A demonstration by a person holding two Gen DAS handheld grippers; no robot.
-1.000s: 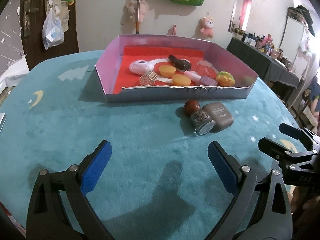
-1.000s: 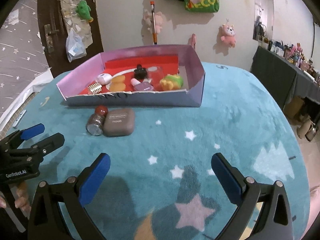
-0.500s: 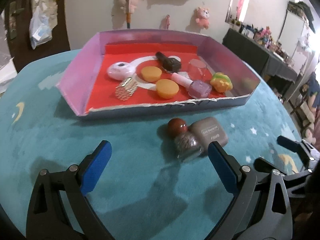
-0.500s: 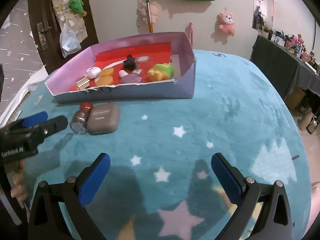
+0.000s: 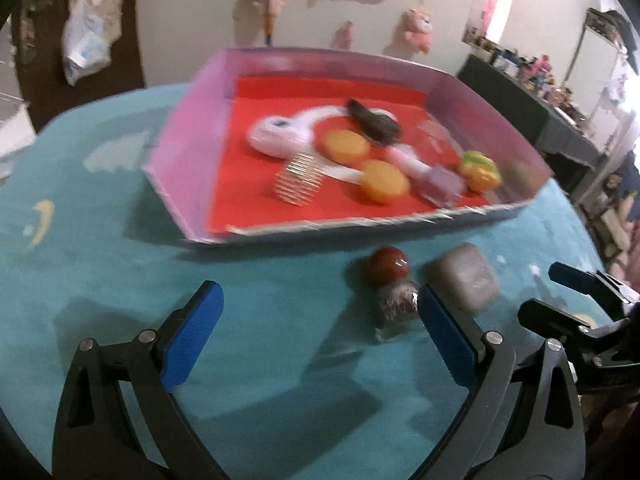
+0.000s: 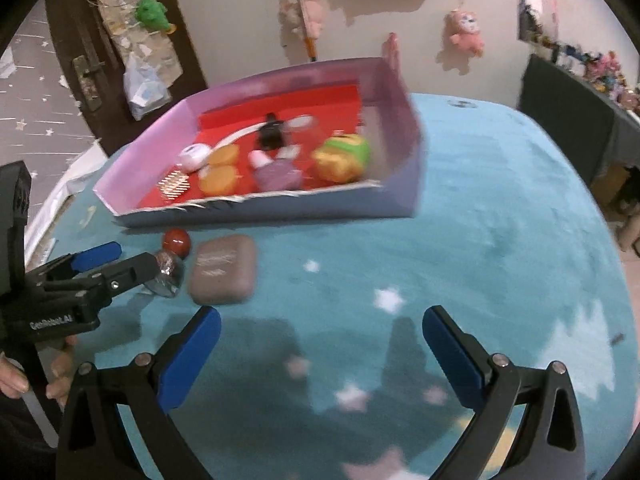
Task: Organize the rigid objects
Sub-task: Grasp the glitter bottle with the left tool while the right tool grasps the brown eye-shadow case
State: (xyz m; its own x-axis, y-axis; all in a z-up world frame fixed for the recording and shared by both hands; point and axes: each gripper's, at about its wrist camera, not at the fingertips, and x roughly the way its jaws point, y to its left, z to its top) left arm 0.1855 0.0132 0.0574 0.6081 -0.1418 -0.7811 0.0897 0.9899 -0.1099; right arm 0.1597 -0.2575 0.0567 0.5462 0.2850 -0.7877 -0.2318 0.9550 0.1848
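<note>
Little writing could be read. White lettering on the body of the left gripper (image 6: pixel 116 262), seen from the right wrist, was blurred, something like "GenRobot.AI". Faint print on the lid of the taupe case (image 6: pixel 223 270) was too smeared to read, and green fabric high on the wall showed only part of a word ending in "ECO".

Both tools were released. The left gripper's blue pads (image 5: pixel 444 336) stood wide apart with nothing between them, the right-hand pad just beside the glitter bottle with the red round cap (image 5: pixel 390 292). The right gripper (image 6: pixel 320 354) was likewise spread and empty above the teal star-patterned rug (image 6: pixel 500 240).

Outside the tray lay two things, the bottle and the taupe case, side by side on the rug near the front wall of the pink tray with the red floor (image 5: pixel 188 152).

Inside the tray I counted:
- two orange discs (image 5: pixel 345 146)
- one white rounded gadget (image 5: pixel 276 136)
- one gold comb-like piece (image 5: pixel 300 178)
- one dark bottle (image 5: pixel 374 120)
- one lilac nail-polish bottle (image 5: pixel 434 182)
- one yellow-green toy (image 5: pixel 478 170)
- one clear item, too blurred to identify
</note>
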